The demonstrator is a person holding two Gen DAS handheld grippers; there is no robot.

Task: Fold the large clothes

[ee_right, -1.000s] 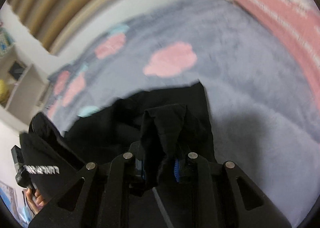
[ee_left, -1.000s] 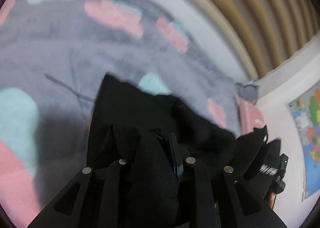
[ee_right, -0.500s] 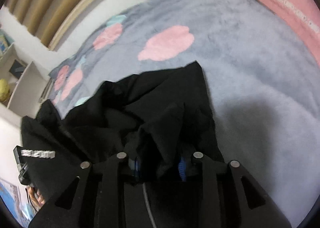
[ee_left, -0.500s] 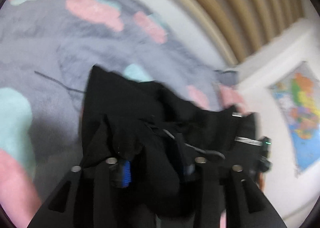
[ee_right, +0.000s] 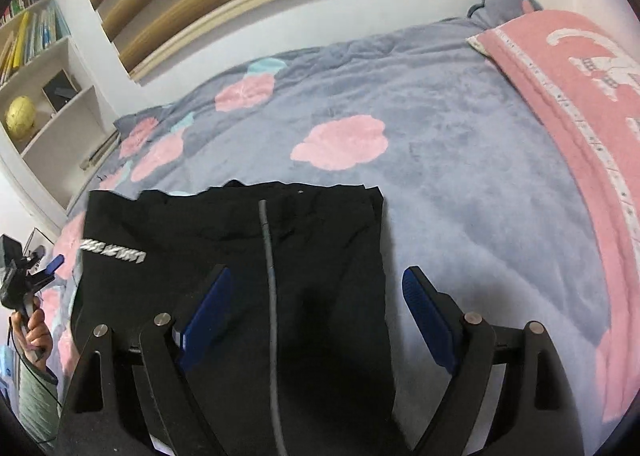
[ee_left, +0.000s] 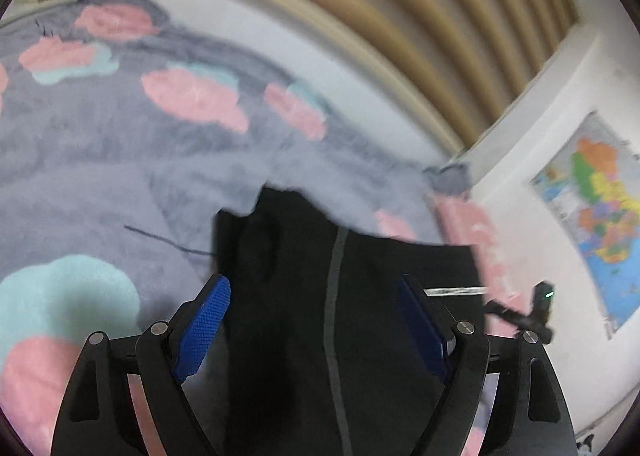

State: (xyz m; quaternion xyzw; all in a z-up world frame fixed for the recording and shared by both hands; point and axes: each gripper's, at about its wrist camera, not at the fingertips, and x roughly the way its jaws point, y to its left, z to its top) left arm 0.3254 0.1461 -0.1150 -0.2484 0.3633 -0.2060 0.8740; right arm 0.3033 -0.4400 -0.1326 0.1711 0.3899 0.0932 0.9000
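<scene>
Open bed (ee_right: 460, 127) is left beyond and right of the folded black garment (ee_right: 320, 256). Passage at the far right is bounded by a pink blanket (ee_right: 568, 95), at the left by shelves (ee_right: 52, 103).

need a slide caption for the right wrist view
Open right gripper, just released, above folded black garment on grey fleece blanket.

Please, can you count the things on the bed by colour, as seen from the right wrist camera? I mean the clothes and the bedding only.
Black: 1, the folded garment
Grey with pink and teal patches: 1, the blanket
Pink: 1, the pillow
Total: 3
</scene>
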